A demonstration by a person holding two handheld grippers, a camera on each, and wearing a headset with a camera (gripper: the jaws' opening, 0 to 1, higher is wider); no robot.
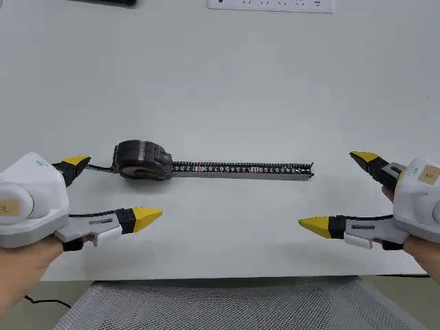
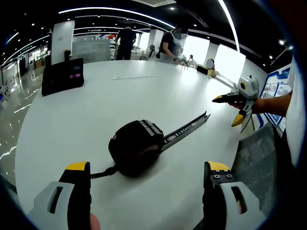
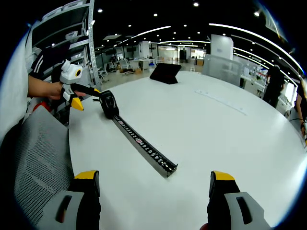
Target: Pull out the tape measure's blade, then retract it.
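- Looks down on a white table (image 1: 220, 82) with a black tape measure (image 1: 142, 160) lying flat, its case toward 9 o'clock from the middle of the head view
- Shows the blade (image 1: 240, 169) drawn out of the case toward 3 o'clock, flat on the table, numbered face up, end hook free
- Places the left gripper (image 1: 122, 186) at 8 o'clock, jaws spread wide and gripping nothing, with the case just ahead of the gap between the yellow tips and not touching them
- Places the right gripper (image 1: 326, 188) at 4 o'clock, jaws equally wide and empty, near the blade's hook but apart from it
- Shows a thin black strap (image 1: 102, 167) trailing from the case toward 9 o'clock, ending near the left gripper's far tip
- Includes a white power strip (image 1: 270, 5) at 12 o'clock and a grey mesh surface (image 1: 234, 306) at 6 o'clock
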